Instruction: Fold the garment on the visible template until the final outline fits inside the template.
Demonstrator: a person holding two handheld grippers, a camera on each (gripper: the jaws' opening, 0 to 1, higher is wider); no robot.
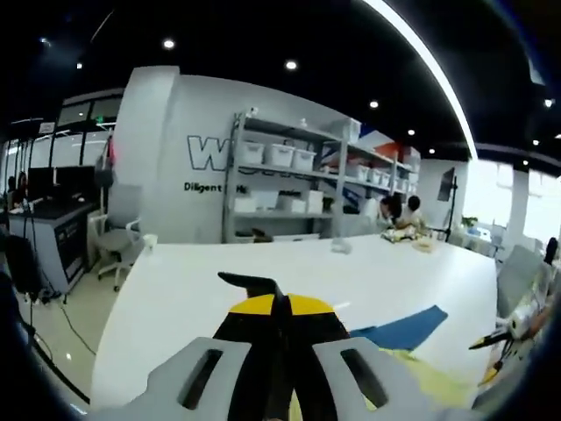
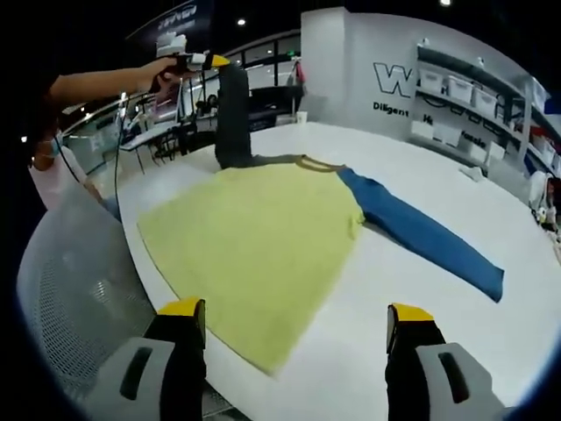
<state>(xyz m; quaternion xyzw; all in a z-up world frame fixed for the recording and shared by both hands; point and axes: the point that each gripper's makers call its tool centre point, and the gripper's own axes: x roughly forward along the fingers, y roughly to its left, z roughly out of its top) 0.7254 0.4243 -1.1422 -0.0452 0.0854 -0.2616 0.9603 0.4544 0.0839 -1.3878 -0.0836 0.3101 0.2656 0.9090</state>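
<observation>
The garment (image 2: 263, 237) is lying flat on the white counter (image 2: 421, 167), a yellow body with blue sleeves, its collar pointing away from the right tongs (image 2: 298, 329) and its hem running toward them. Its long axis, across the sleeves, is running from far left to near right in the right gripper view. The right tongs are standing wide apart with nothing between them, hovering just above the near hem corner at the counter's edge.

The left tongs (image 2: 197, 60) are showing at the top left of the right gripper view, held high by the person's hand (image 2: 162, 72), and the garment's other sleeve (image 2: 232, 110) is hanging from them, lifted upright off the counter. In the left gripper view the left tongs (image 1: 279, 303) are pressed together on dark cloth, and the spread blue sleeve (image 1: 405, 326) is lying low to the right with the yellow body (image 1: 429, 377) beside it.

No template outline is showing on the counter; it is possibly hidden under the cloth. The fold is looking barely begun: the left hand is holding the raised sleeve and is placed to carry it across the body, while the right is nearer the hem and the spread sleeve (image 2: 425, 232).

White bins (image 1: 280, 156) are sitting on the shelving (image 1: 289, 175) behind; what they hold cannot be made out.
</observation>
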